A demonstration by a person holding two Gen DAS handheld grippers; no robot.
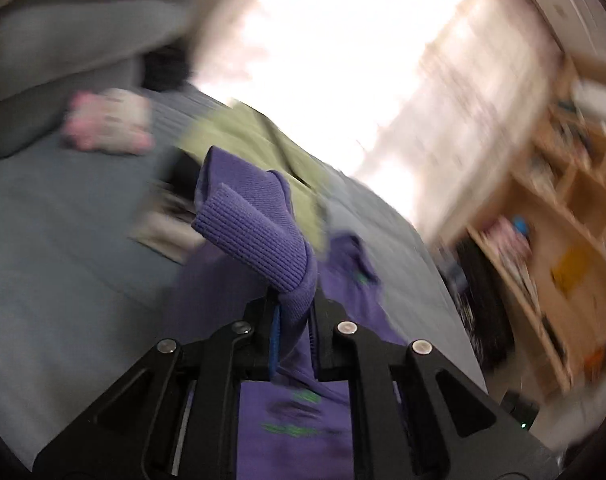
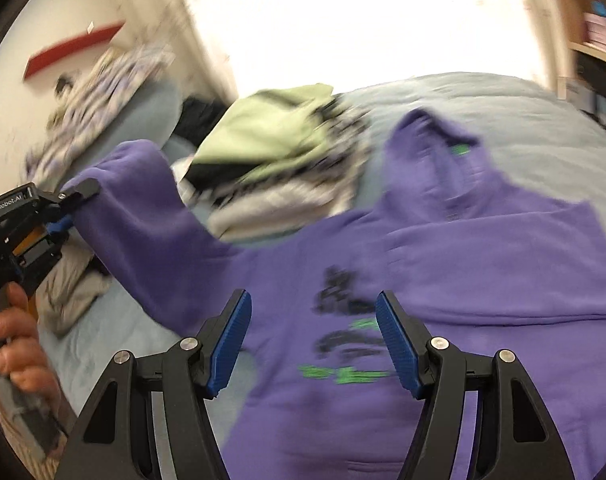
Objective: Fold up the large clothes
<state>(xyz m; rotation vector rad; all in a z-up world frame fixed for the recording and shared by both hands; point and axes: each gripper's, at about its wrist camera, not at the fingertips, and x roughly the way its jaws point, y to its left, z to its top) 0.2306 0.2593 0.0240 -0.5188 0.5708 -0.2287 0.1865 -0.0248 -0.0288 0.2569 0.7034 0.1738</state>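
A purple hoodie (image 2: 443,264) lies chest-up on a grey-blue bed (image 2: 523,112). The left gripper (image 1: 293,312) clamps its ribbed cuff (image 1: 255,236) — sleeve lifted at nine o'clock. The right gripper (image 2: 313,344) hovers wide apart, holding nothing, above the chest print — folded clothes (image 2: 271,148) at twelve.

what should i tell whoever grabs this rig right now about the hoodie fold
Left gripper: shut on the ribbed cuff of the purple hoodie, sleeve lifted off the bed.
Right gripper: open, holding nothing, hovering over the chest print.
Hoodie: lying front up on the bed, hood at the far end; its other sleeve appears already folded across the chest. A pile of clothes sits beyond it.
Done: probably one sleeve in.
Left: lay the held sleeve across the chest, then fold the body. Frames are blurred, so check the layout first.
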